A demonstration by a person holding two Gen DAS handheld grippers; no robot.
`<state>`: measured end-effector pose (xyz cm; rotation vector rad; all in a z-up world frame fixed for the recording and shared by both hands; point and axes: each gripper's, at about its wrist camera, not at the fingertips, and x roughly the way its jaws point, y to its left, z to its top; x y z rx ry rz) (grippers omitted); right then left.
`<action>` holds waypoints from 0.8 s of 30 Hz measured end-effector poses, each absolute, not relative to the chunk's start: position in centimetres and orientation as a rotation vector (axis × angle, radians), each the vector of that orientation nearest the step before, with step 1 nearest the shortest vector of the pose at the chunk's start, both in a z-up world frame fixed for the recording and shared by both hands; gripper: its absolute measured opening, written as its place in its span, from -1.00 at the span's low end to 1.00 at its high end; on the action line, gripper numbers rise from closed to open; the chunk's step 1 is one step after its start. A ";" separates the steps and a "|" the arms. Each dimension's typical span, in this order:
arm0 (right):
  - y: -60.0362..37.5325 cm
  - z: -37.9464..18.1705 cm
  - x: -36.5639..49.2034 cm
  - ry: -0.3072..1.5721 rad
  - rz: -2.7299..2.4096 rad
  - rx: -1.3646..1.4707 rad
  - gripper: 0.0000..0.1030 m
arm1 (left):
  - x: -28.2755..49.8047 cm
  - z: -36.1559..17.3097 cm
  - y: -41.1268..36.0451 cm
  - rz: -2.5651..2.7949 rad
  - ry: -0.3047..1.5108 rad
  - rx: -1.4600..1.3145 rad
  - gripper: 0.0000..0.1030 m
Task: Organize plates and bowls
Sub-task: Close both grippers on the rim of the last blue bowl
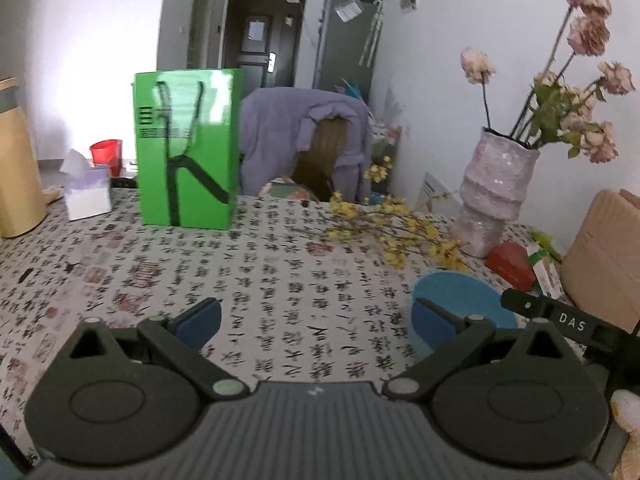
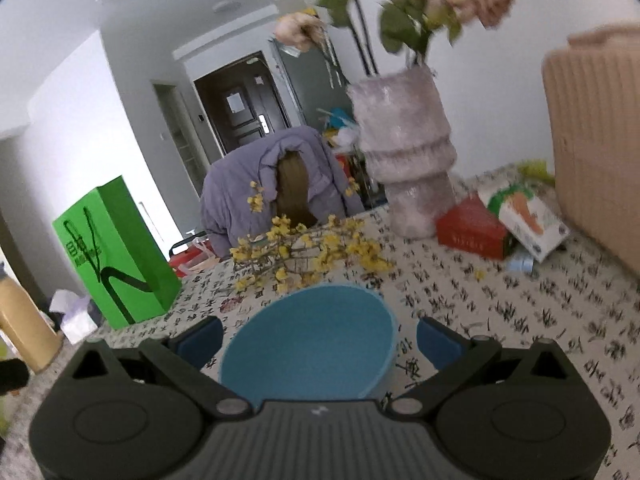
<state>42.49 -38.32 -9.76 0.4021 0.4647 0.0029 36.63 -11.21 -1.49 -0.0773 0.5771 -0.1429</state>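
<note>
My right hand-held gripper (image 2: 319,334) hovers spread wide, empty, with the blue bowl (image 2: 310,340) directly ahead of it, centred between the two blue pads (image 2: 434,342) and touching neither. The bowl stands upright on the counter (image 2: 520,320), toward its right side, just in front of the yellow flower sprigs (image 2: 316,252) and nearer me than the pink vase (image 2: 404,156). My left hand-held gripper (image 1: 318,318) is likewise spread and empty; from it the bowl lies off to the right, beyond its right pad. I judge the right arm nearer and better aligned. The bowl is round, so no long axis constrains the approach.
</note>
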 end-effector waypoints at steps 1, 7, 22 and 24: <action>-38.6 -10.0 42.7 0.468 -0.011 0.406 1.00 | 37.0 -1.5 -11.6 -0.143 0.584 -0.072 1.00; -40.5 -11.7 44.3 0.516 -0.061 0.462 1.00 | 39.7 -1.8 -14.6 -0.152 0.618 -0.059 1.00; -40.1 -14.5 47.0 0.611 -0.078 0.435 0.92 | 46.8 -6.3 -20.7 -0.101 0.740 0.007 1.00; -40.0 -14.6 47.2 0.619 -0.079 0.430 0.88 | 47.4 -7.2 -21.3 -0.090 0.756 0.018 1.00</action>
